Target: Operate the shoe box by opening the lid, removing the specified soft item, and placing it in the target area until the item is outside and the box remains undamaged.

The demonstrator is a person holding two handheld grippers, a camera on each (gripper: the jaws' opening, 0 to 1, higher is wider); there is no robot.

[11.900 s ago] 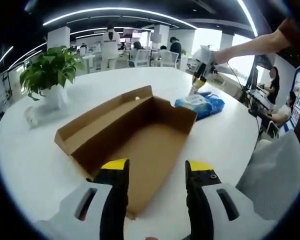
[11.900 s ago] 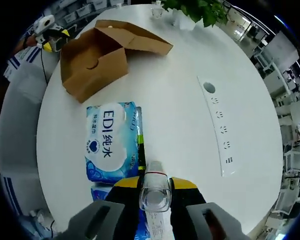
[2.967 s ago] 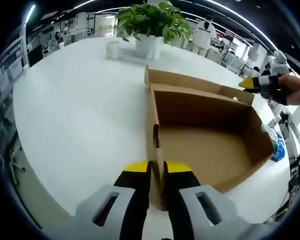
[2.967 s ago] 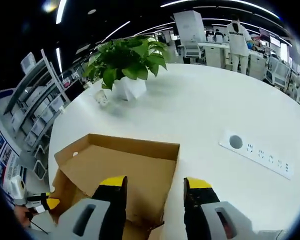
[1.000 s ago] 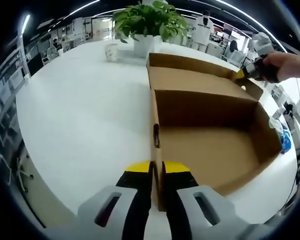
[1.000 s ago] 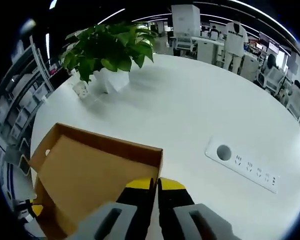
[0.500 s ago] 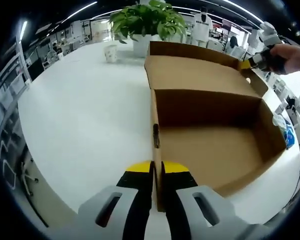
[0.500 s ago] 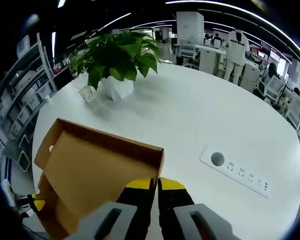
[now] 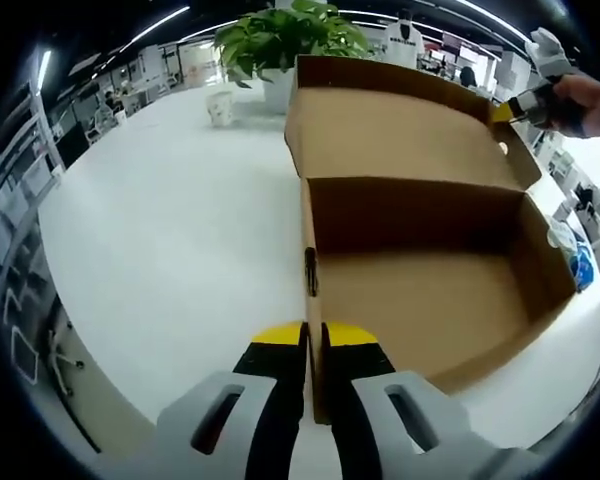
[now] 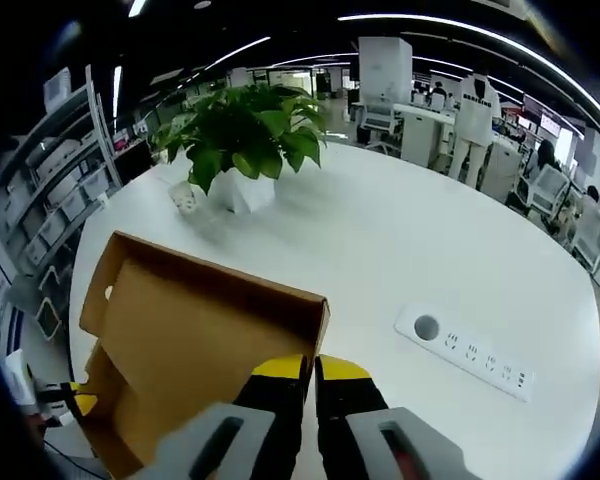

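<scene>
The left gripper [image 9: 314,333] clamps the shoe box [image 9: 430,300] side wall on the white table [image 9: 160,240]; the right gripper [image 10: 309,367] pinches the raised lid [image 10: 190,330] edge

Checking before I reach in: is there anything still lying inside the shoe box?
No, in the left gripper view the shoe box shows a bare cardboard floor with its lid raised.
</scene>
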